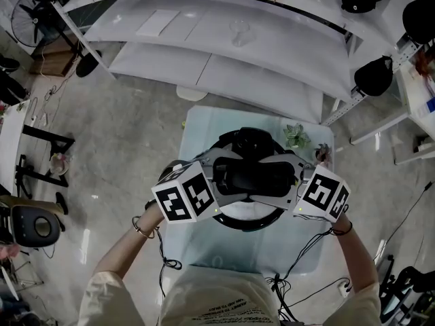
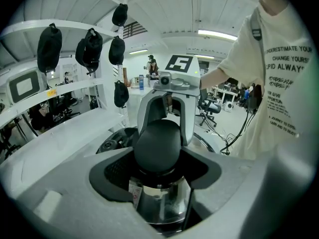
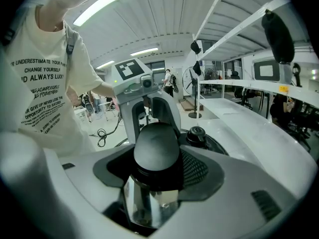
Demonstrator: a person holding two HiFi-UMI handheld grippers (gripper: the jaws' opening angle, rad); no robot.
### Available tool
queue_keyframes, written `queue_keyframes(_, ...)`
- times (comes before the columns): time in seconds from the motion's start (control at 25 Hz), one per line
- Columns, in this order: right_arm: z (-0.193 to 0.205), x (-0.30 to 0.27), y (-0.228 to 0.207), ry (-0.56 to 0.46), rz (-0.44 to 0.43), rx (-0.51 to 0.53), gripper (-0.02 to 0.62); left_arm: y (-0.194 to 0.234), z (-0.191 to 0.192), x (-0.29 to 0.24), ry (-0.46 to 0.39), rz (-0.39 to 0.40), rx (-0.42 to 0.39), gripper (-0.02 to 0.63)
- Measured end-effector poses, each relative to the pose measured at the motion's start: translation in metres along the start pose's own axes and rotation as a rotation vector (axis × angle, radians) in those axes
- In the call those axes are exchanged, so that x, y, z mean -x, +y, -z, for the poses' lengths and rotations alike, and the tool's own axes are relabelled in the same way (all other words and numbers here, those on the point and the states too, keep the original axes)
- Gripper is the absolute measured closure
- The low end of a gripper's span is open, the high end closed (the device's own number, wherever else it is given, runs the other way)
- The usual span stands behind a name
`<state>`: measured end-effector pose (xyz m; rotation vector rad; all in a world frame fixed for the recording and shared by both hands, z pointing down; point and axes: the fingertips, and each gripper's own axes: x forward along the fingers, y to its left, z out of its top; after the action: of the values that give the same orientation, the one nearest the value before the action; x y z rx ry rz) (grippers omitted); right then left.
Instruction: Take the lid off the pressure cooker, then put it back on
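Note:
The steel pressure cooker (image 1: 250, 221) stands on a small pale table (image 1: 204, 250), with a long black lid handle (image 1: 253, 176) across its top. My left gripper (image 1: 216, 179) clasps the handle's left end and my right gripper (image 1: 292, 179) its right end. In the left gripper view, the rounded black handle end (image 2: 158, 143) fills the gap in my left gripper (image 2: 158, 169), with the steel wall (image 2: 162, 203) below. In the right gripper view, my right gripper (image 3: 157, 172) holds the other handle end (image 3: 156, 151) the same way. Whether the lid is raised is unclear.
A black valve knob (image 3: 198, 133) sits on the lid. A small potted plant (image 1: 296, 136) stands at the table's far right corner. White shelves (image 1: 224, 53) run behind the table, and black caps (image 2: 50, 46) hang from a rack. Cables (image 1: 299, 277) trail on the floor.

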<state>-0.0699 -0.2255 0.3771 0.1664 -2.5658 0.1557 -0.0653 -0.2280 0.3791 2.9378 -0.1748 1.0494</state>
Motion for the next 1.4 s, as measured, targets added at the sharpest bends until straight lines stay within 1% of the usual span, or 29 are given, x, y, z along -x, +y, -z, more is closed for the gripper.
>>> queue_keyframes(0.6,0.0013,-0.0016,0.0016,-0.004,-0.033,0.008,0.319,-0.0016,0.0008,-0.002,-0.02,0.028,-0.003,0.316)
queue_keyframes(0.84,0.0024,-0.0028,0.0013,-0.003,-0.038,0.007,0.319,-0.0021,0.0014,-0.0036,-0.043,0.06,-0.008,0.316)
queue_keyframes(1.16,0.0029,-0.0014,0.0011,-0.006,-0.02,0.003,0.319,-0.0029,0.0,-0.0051,-0.068,0.079,-0.013,0.316)
queue_keyframes(1.4,0.0035,0.0002,0.0006,0.0,0.003,-0.02,0.319,-0.0033,-0.0015,-0.0053,-0.073,0.086,-0.028,0.316)
